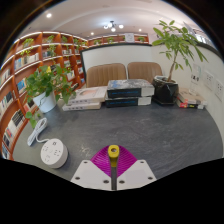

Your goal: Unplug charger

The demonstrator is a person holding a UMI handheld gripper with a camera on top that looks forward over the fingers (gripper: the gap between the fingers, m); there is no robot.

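My gripper [113,160] is low over a grey table [150,135]. Its two fingers are drawn together and press on a small yellow piece [113,152] with a round hole in its top. The piece stands up between the magenta pads [100,160], and I cannot tell what it is. A round white disc-shaped device [53,152] lies on the table to the left of the fingers. A white cable [36,130] runs from it toward the back left. No wall socket shows.
Flat white and dark boxes [125,93] are stacked at the far edge of the table. A potted plant [47,90] stands at the back left and a taller one [170,85] at the back right. Two chairs [125,72] and bookshelves [30,60] lie beyond.
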